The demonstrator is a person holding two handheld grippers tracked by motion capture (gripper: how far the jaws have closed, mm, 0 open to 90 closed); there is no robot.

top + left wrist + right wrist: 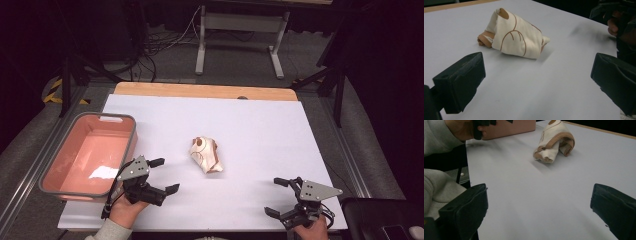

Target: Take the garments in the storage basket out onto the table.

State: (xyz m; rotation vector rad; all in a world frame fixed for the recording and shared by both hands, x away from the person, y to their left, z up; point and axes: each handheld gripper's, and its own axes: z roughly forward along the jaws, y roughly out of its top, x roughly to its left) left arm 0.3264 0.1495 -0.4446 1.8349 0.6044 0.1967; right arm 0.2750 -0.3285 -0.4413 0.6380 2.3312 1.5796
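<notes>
A crumpled cream cloth [206, 155] with brown line patterns lies bunched near the middle of the white table [260, 130]. My left gripper [167, 175] hovers open to the cloth's lower left, about a hand's width away, with nothing between its jaws. In the left gripper view the cloth [516, 37] sits ahead of the open left gripper [537, 82]. My right gripper [273, 196] is open near the front right edge, farther from the cloth. The right gripper view has the cloth [554, 142] lying well ahead of the open right gripper [539, 210].
A pink plastic bin [90, 152] stands at the table's left side, close behind the left hand; its wall [509, 126] also appears in the right gripper view. A wooden strip [205, 91] runs along the far edge. A dark object [380, 220] sits at the front right.
</notes>
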